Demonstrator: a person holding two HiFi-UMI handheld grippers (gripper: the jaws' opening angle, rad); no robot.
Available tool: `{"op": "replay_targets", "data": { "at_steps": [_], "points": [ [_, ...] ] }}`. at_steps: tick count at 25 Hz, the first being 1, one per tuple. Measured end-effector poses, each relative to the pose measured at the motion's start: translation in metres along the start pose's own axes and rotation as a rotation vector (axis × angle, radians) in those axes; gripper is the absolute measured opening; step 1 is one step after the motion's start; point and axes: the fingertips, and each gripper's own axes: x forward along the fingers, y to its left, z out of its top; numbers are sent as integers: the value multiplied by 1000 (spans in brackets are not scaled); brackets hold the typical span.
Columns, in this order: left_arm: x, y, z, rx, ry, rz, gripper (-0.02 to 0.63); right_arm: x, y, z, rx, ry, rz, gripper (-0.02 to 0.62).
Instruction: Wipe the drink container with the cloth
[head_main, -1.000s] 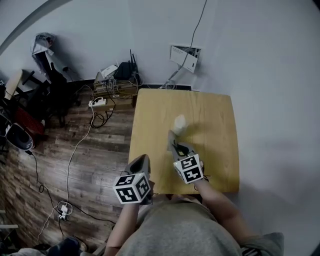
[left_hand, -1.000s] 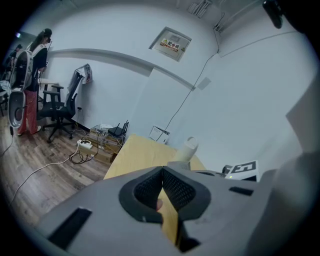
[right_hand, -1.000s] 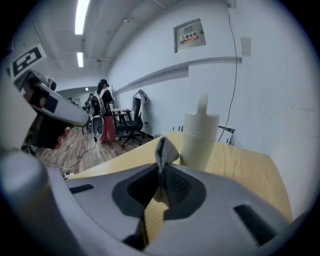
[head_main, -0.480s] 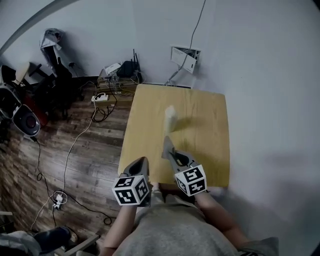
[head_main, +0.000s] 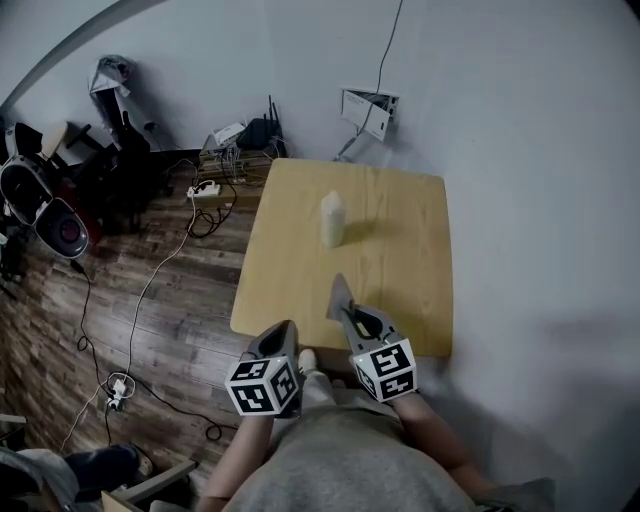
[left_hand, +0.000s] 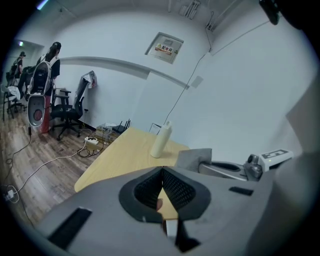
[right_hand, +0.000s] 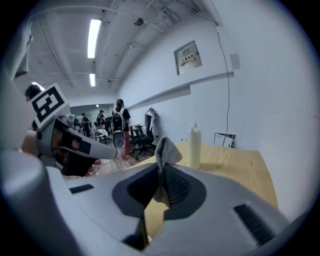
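I hold two claws close to my body, over the near edge of the one wooden table (head_main: 400, 275). My left claw (left_hand: 161, 176) is pressed together on nothing. My right claw (right_hand: 162, 187) pinches the single grey cloth (right_hand: 165, 149), which sticks up past the jaws. Farther out, one pale drink container (head_main: 331, 218) stands upright on the table, well apart from both claws

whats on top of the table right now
Only the drink container stands on the table, upright. The right tongs, shut on the cloth, cover a bit of the near edge, so that patch cannot be seen.
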Motion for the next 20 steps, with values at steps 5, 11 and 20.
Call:
{"op": "replay_targets", "data": {
  "at_steps": [5,11,20],
  "points": [
    [-5,-10,-9,-2,-11,-8,2,-15,0,-1,2,-17,-4,14],
    [-6,-17,-14,2,-20,-17,2,-22,-2,-3,-19,-27,-14,12],
    [-6,-23,-17,8,-24,-20,3,-28,-7,-4,-16,-48,-20,12]
  ]
}}
